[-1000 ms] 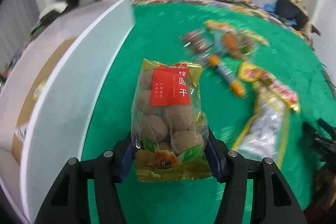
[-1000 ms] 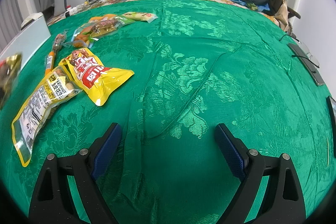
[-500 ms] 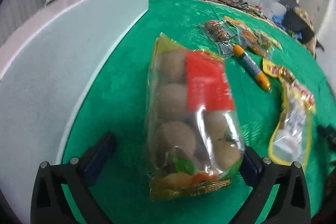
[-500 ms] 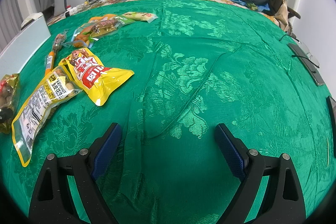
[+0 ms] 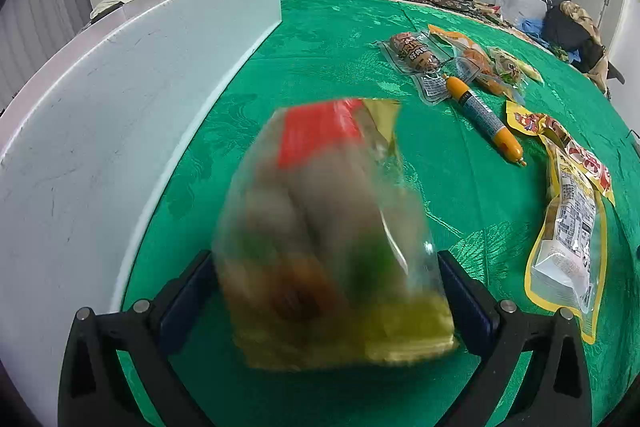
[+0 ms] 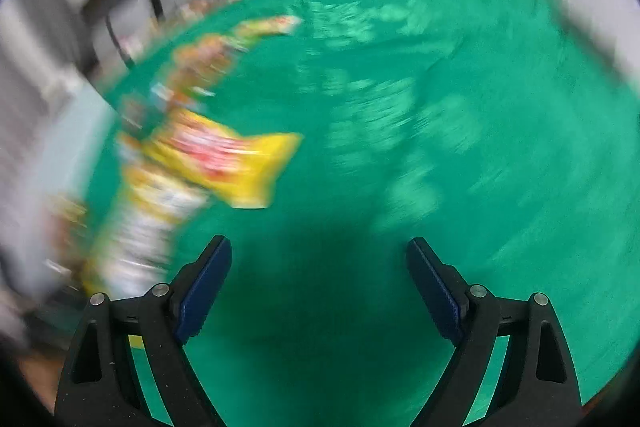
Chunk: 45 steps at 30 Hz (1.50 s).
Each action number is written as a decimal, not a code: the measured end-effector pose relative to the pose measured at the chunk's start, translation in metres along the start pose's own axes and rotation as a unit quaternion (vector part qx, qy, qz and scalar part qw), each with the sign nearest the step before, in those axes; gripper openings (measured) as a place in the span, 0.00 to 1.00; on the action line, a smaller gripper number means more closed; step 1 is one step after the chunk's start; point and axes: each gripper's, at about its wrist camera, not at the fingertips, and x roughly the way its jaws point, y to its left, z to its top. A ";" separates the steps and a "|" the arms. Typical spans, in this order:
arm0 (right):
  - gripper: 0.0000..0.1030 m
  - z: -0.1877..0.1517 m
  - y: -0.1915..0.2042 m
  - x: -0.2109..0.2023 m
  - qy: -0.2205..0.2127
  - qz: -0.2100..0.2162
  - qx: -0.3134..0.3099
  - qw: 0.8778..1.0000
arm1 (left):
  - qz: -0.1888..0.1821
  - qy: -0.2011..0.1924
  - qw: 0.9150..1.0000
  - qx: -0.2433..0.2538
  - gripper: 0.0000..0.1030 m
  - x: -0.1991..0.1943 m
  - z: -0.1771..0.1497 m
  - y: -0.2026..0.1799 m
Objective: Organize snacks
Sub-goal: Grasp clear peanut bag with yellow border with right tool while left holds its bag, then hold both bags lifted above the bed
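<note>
Little here can be read. The bag in front of my left claw (image 5: 324,291) carries a red label (image 5: 320,131), but it is smeared by motion and its characters cannot be made out. The sausage pack (image 5: 414,53) shows dark lettering too small to read. The orange-tipped stick (image 5: 482,117) has a dark printed band, unreadable. The yellow pouch (image 5: 568,235) shows a white panel of fine print with what looks like a barcode, none of it legible. From my right claw's camera the yellow bag (image 6: 228,159) has a red and white mark, entirely blurred.
</note>
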 end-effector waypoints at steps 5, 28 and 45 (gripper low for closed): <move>0.88 0.006 0.070 0.040 0.068 0.051 0.060 0.995 | 0.000 0.000 1.000 0.000 1.00 0.000 0.000 0.000; 0.54 -0.032 0.014 -0.011 -0.014 -0.063 -0.208 0.976 | -0.001 -0.001 1.000 0.000 1.00 0.000 0.000 0.000; 0.87 0.035 -0.070 0.013 -0.066 -0.125 -0.149 0.979 | -0.001 -0.001 1.000 0.001 1.00 0.001 0.000 0.000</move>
